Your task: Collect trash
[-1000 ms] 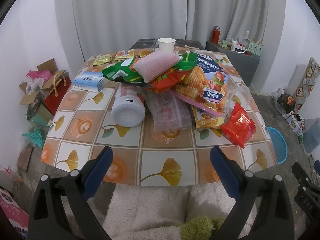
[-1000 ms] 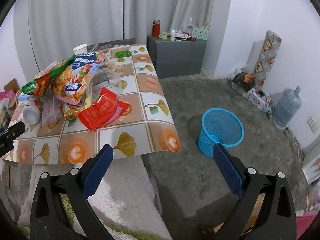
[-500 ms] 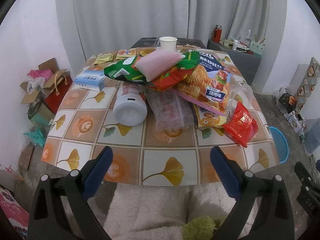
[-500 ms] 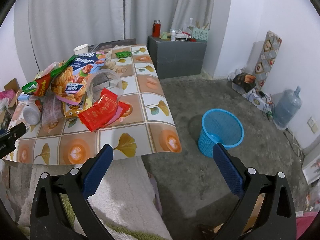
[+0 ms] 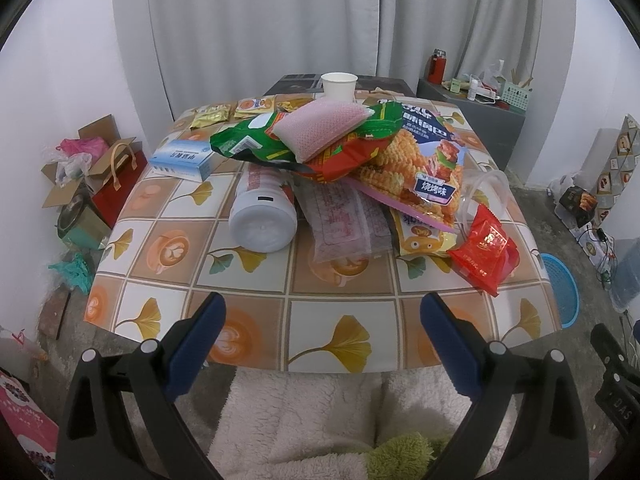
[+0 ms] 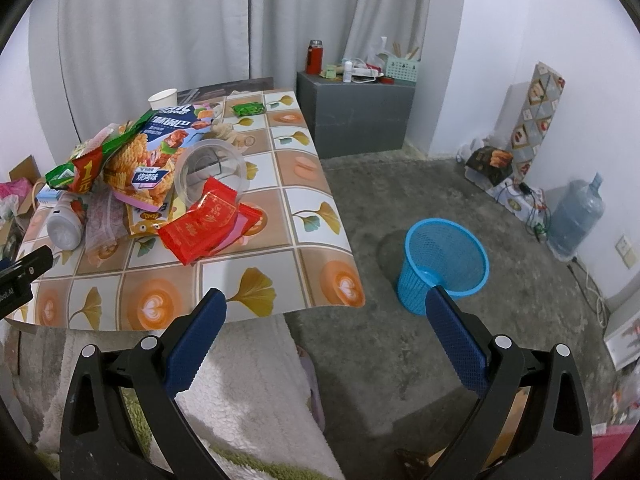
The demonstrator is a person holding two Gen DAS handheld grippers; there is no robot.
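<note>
A heap of trash lies on the tiled-pattern table (image 5: 328, 320): a pink sponge (image 5: 320, 128) on green and red snack bags (image 5: 344, 152), a big blue chip bag (image 5: 424, 168), a white bottle (image 5: 262, 216) on its side, a clear plastic cup (image 6: 212, 172) and a red packet (image 5: 484, 248) (image 6: 200, 226). On the floor right of the table stands a blue mesh bin (image 6: 444, 264). My left gripper (image 5: 322, 320) hangs open before the table's near edge. Empty and open, my right gripper (image 6: 326, 312) sits between the table corner and the bin.
A paper cup (image 5: 339, 85), a blue-white box (image 5: 182, 159) and small sachets (image 5: 212, 114) lie toward the table's back. Boxes and bags (image 5: 84, 172) crowd the floor at left. A grey cabinet (image 6: 356, 116), a water jug (image 6: 576, 216) and cables line the right wall. A fleecy seat (image 5: 304, 420) sits below.
Both views have crept slightly closer to the table; the trash pile and bin have not moved. Both grippers stay open.
</note>
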